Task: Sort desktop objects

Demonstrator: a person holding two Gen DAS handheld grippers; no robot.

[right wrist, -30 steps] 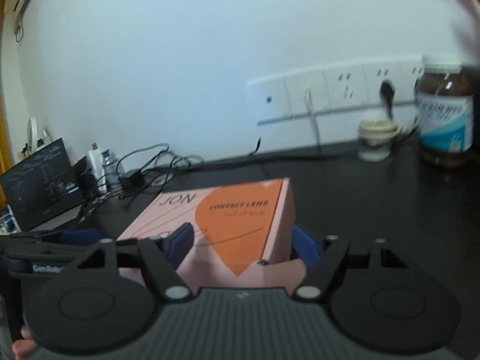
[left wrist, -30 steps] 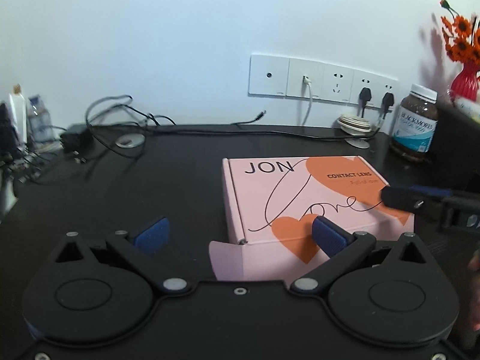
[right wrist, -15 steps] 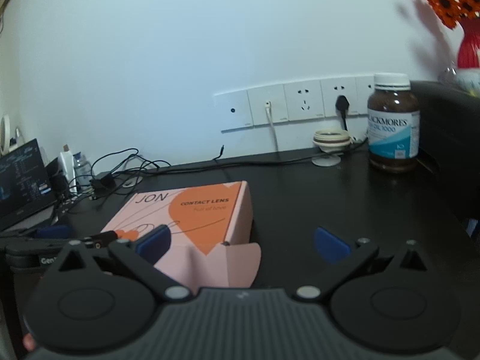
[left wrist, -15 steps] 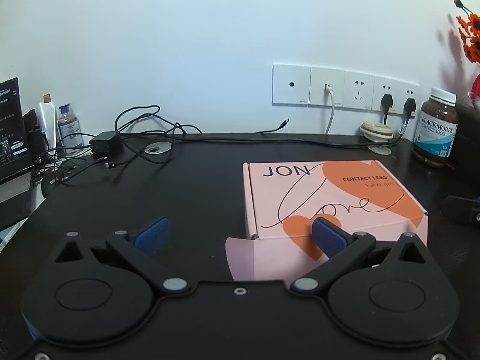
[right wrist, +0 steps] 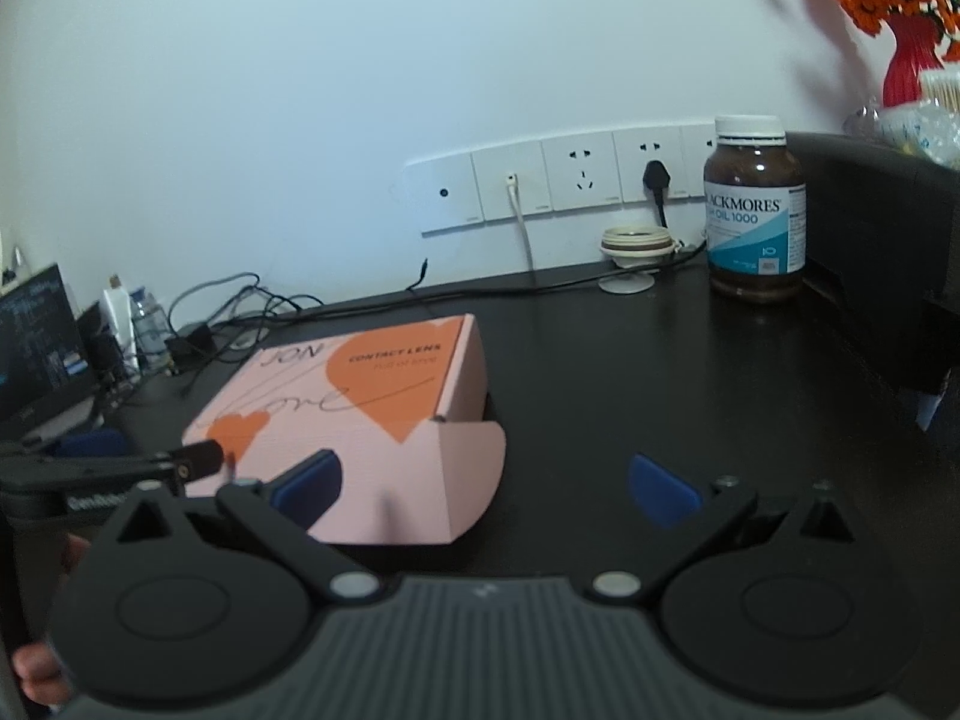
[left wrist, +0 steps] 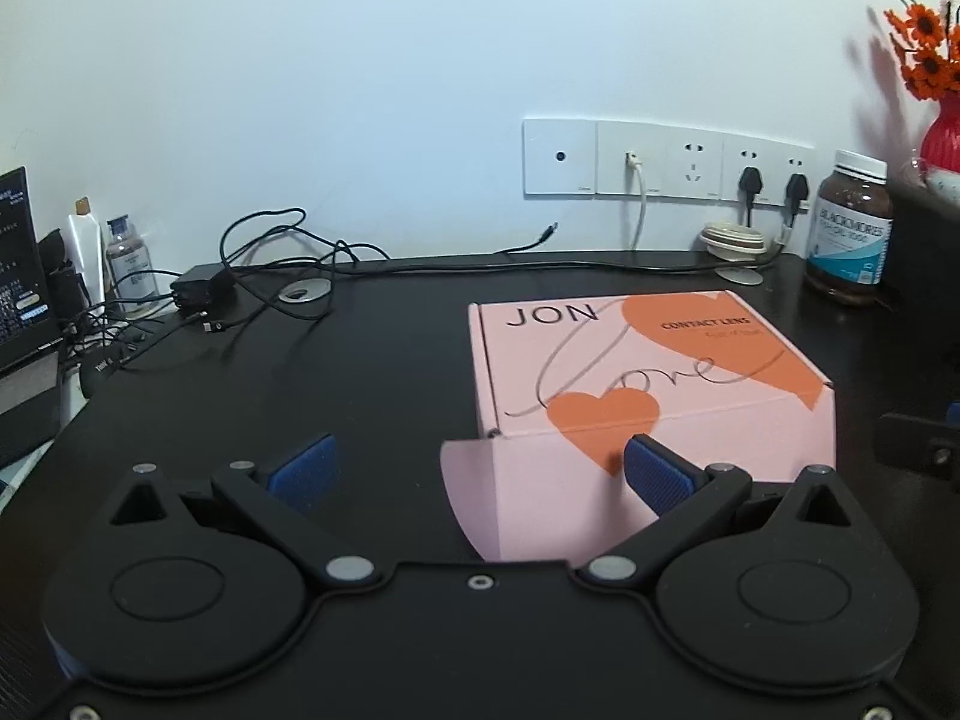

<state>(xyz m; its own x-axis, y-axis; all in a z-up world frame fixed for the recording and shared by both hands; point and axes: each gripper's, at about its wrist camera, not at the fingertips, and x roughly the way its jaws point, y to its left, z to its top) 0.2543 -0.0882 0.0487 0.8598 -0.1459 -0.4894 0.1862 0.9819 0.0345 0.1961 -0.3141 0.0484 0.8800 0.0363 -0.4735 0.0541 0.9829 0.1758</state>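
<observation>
A pink box [left wrist: 648, 372] printed with orange hearts lies on the black desk [left wrist: 372, 372], with a side flap standing out at its near corner. My left gripper [left wrist: 477, 471] is open just in front of that corner; its right finger overlaps the box's front face and I cannot tell whether it touches. In the right wrist view the box [right wrist: 360, 408] lies left of centre. My right gripper [right wrist: 486, 483] is open wide, its left finger before the box's near side and bare desk between the jaws. The left gripper's tip [right wrist: 192, 459] shows beside the box.
A brown supplement bottle [right wrist: 755, 210] stands at the back right beside a black cabinet [right wrist: 870, 240] with a red vase of orange flowers [right wrist: 909, 60]. A small white lid [right wrist: 636, 243] sits under the wall sockets. Tangled cables [left wrist: 270, 276] and a laptop [left wrist: 18, 276] fill the back left.
My right gripper's jaws have opened wide and swung right, off the box. Its finger, which reached over the box top in the left wrist view, has drawn back to the right edge.
</observation>
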